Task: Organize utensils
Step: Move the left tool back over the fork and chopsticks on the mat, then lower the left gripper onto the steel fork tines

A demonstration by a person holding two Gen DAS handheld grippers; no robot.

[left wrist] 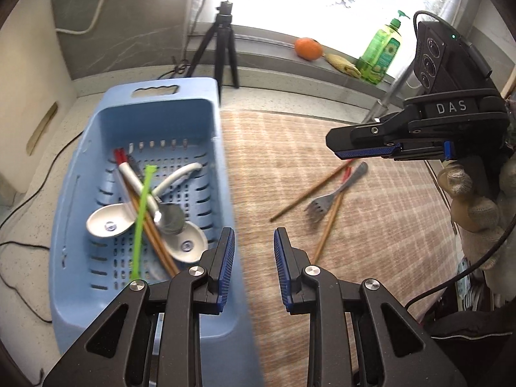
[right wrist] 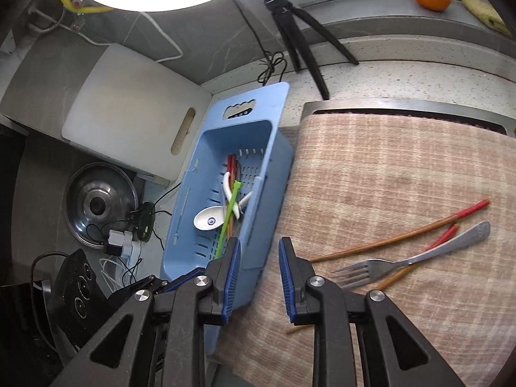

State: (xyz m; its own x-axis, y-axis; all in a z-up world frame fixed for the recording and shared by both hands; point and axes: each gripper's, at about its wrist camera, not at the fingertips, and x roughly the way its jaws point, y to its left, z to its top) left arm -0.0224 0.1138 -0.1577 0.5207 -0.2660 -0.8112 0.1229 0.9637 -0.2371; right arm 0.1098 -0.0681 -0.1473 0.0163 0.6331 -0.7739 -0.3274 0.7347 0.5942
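A blue slotted basket (left wrist: 77, 213) (right wrist: 193, 193) holds white spoons (left wrist: 108, 221), a metal spoon, wooden chopsticks and a green utensil (left wrist: 142, 216). On the woven mat (left wrist: 290, 167) lie a metal fork (left wrist: 325, 201) (right wrist: 409, 262) and two red-tipped wooden chopsticks (left wrist: 309, 190) (right wrist: 403, 235). My left gripper (left wrist: 253, 264) is open and empty, over the basket's right rim. My right gripper (right wrist: 259, 274) is open and empty, hovering near the mat's left edge; it also shows in the left wrist view (left wrist: 364, 150) above the fork.
A black tripod (left wrist: 222, 38) stands behind the basket. An orange (left wrist: 308, 48) and a green soap bottle (left wrist: 380, 51) sit on the sill. A white cutting board (right wrist: 129, 106), a pot lid (right wrist: 100, 203) and cables lie left of the basket.
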